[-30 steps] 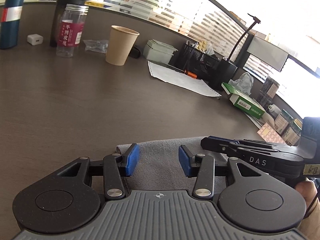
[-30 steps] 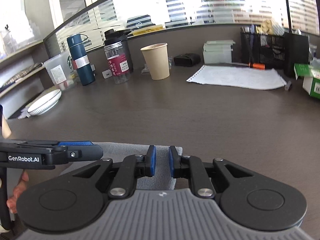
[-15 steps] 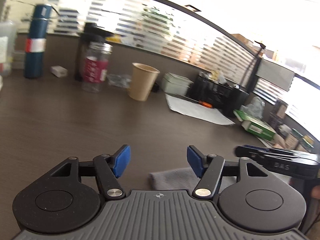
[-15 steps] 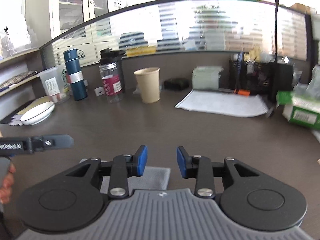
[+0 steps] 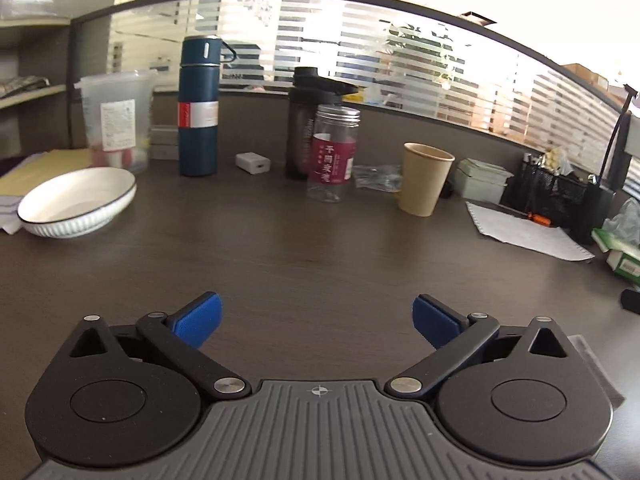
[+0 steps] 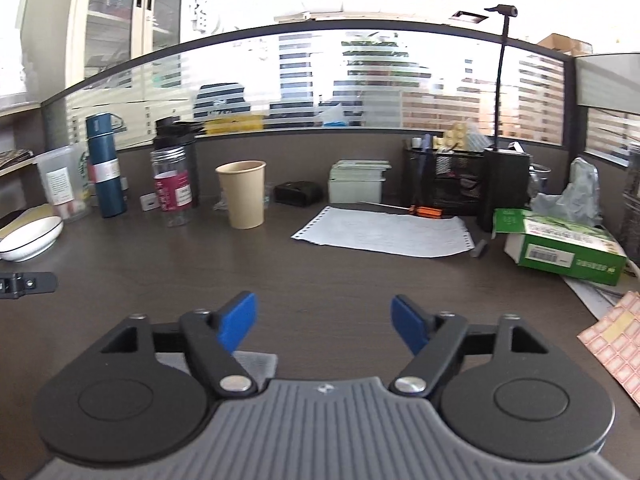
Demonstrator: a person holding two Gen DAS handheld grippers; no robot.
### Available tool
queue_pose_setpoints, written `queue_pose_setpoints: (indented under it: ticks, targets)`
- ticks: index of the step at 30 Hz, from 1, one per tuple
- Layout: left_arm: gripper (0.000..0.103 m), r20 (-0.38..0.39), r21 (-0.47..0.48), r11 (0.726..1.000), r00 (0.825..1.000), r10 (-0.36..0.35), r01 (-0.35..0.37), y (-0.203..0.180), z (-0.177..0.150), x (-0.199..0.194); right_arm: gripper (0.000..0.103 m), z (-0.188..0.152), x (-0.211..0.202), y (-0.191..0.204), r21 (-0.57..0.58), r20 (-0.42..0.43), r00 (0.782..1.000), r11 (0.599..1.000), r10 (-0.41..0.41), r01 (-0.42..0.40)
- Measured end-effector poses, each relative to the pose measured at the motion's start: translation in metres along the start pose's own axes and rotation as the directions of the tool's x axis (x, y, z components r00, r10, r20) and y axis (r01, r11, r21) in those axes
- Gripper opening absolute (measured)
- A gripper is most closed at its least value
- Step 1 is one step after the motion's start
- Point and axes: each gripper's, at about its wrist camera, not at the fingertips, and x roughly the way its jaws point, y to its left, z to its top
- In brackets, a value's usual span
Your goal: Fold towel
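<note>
Left wrist view: the left gripper [image 5: 316, 318] fills the lower part of the frame, its blue-padded jaws spread wide with nothing between them, above a dark wooden desk [image 5: 320, 248]. A pale grey strip at the lower right edge, partly hidden behind the gripper body, appears to be the towel [image 5: 598, 364]. At left centre sits a white bowl [image 5: 76, 202]; behind it stand a clear plastic tub [image 5: 116, 120] and a dark blue flask [image 5: 199, 106]. Centre frame holds a clear jar with a red label [image 5: 332, 154] in front of a black bottle [image 5: 306, 120], with a paper cup [image 5: 424, 178] to their right and a white sheet of paper [image 5: 524, 230] farther right.

Right wrist view: the right gripper [image 6: 322, 322] occupies the lower frame, jaws likewise wide apart and empty. The folded corner of the towel [image 6: 256, 364] lies flat on the desk [image 6: 320, 268] at lower left of centre, beneath the gripper's left finger linkage. A black tip of the other gripper [image 6: 28, 284] enters at the left edge. A green tissue box [image 6: 560, 250] rests at right; a black mesh organiser [image 6: 444, 178] stands behind the sheet of paper [image 6: 384, 234].
</note>
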Motion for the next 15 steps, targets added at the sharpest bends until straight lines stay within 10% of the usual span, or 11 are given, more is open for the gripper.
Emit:
queue_pose_setpoints:
  ticks: [15]
  targets:
    - [0.103,-0.122,0.038,0.998,0.991,0.06,-0.056,-0.002,-0.002,0.051,0.094,-0.011,0.046,-0.029,-0.002,-0.148,0.983,0.994,-0.11,0.111]
